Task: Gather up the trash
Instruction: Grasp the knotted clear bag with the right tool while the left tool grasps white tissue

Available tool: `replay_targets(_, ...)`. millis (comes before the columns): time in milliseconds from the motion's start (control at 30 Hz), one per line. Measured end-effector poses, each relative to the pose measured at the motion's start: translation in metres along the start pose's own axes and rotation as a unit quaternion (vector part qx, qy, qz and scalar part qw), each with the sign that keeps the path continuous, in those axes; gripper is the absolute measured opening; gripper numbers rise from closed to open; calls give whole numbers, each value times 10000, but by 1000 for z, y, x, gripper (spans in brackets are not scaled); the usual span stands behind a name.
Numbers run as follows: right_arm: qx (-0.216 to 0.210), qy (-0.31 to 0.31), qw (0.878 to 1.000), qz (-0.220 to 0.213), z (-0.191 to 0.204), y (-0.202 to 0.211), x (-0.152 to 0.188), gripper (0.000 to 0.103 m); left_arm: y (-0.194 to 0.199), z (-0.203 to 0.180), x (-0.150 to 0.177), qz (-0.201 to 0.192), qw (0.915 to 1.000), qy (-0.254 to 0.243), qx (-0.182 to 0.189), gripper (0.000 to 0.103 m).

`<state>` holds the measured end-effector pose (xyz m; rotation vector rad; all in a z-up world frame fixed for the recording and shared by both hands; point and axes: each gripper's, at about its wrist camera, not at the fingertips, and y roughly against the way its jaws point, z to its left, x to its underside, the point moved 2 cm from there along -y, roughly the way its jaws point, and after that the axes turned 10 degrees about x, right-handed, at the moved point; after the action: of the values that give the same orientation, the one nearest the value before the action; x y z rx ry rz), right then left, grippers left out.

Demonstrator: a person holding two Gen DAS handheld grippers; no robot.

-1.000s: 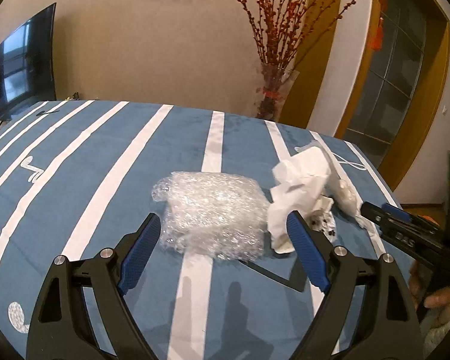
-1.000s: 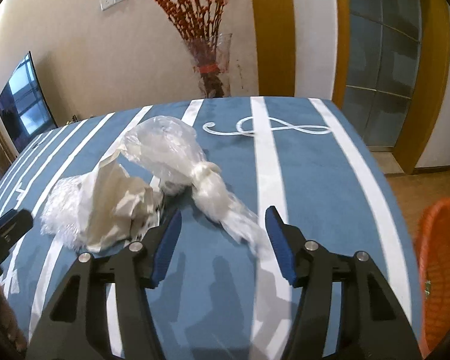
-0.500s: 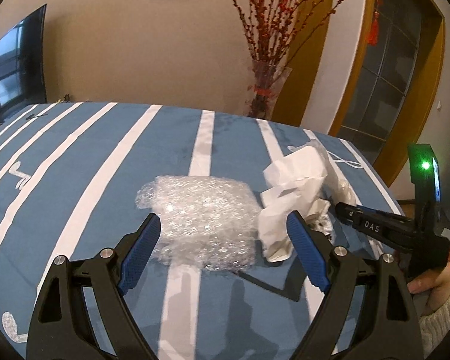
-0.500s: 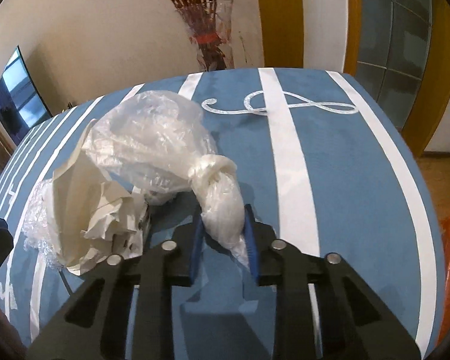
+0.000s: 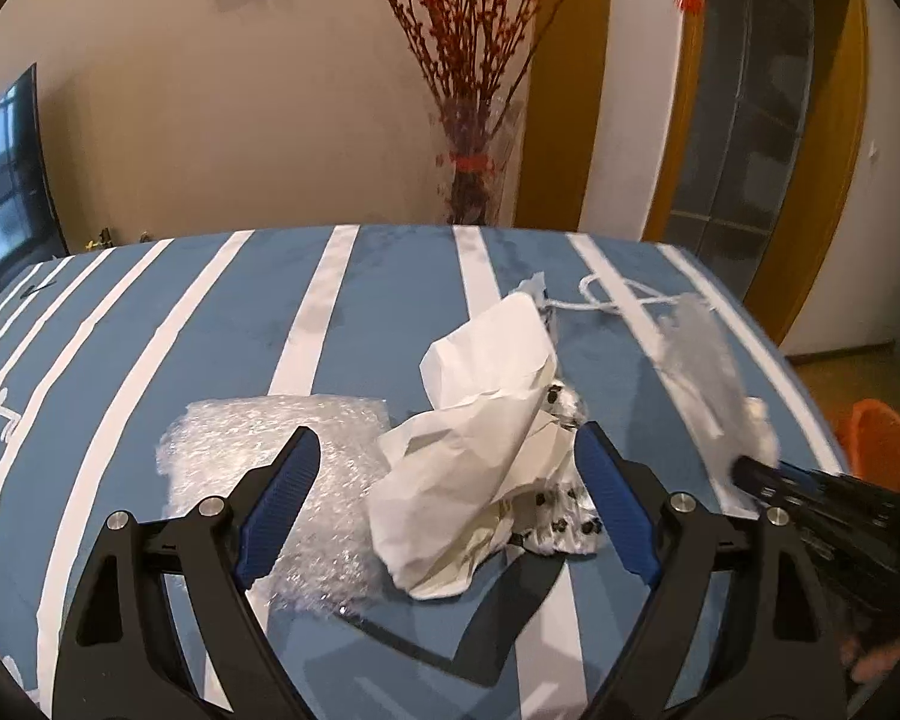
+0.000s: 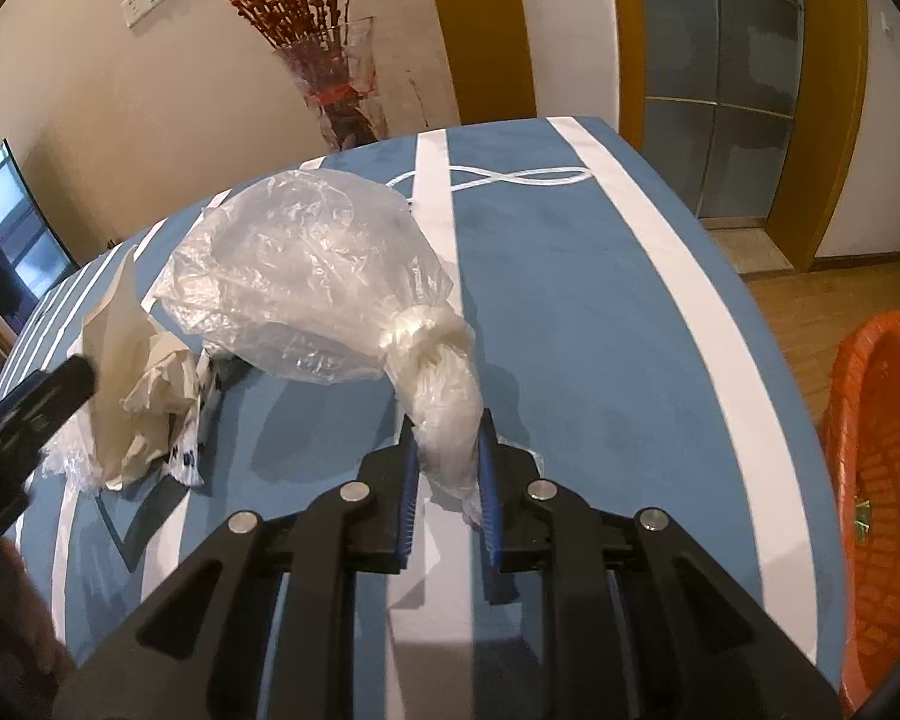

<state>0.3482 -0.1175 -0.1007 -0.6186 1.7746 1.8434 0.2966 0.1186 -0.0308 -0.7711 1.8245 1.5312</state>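
On the blue striped tablecloth (image 6: 600, 330) a clear plastic bag (image 6: 306, 270) hangs off its knotted neck. My right gripper (image 6: 448, 426) is closing, and its blue pads press on that neck. In the left wrist view the bag (image 5: 702, 372) is a blur at the right, with the right gripper (image 5: 744, 471) under it. My left gripper (image 5: 447, 438) stands open, low over the cloth. Crumpled white paper (image 5: 480, 420) lies between and ahead of its fingers, untouched. A sheet of bubble wrap (image 5: 222, 450) lies to the paper's left, partly behind the left finger.
An orange mesh basket (image 6: 870, 450) stands on the wooden floor past the table's right edge. A glass vase (image 5: 474, 168) of red branches stands behind the table's far edge. A television hangs on the wall at far left.
The right jaws have closed from wide apart onto the bag's knotted neck, and the bag has shifted right. My left gripper has slid right, from over the bubble wrap to over the paper.
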Motion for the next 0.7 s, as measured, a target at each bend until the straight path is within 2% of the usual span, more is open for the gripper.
replay_targets(100,-24,-16,10000,13,-4,1,1,19,-11,0,0,110,9999,-14,-131,81)
replay_targets(167,-50,-25,10000,19,-5,1,2,19,-14,0,0,173,9998,-1,-125,72)
replay_targets(267,-66,-21,10000,16,-5,2,3,19,-18,2,2,289,9995,87,-20,50)
replay_targets(367,-76,-12,10000,14,-6,1,2,19,-17,4,3,276,9994,170,102,39)
replay_targets(700,-68,-95,9999,-62,-14,10,2,19,-1,-4,-1,49,9992,268,293,34)
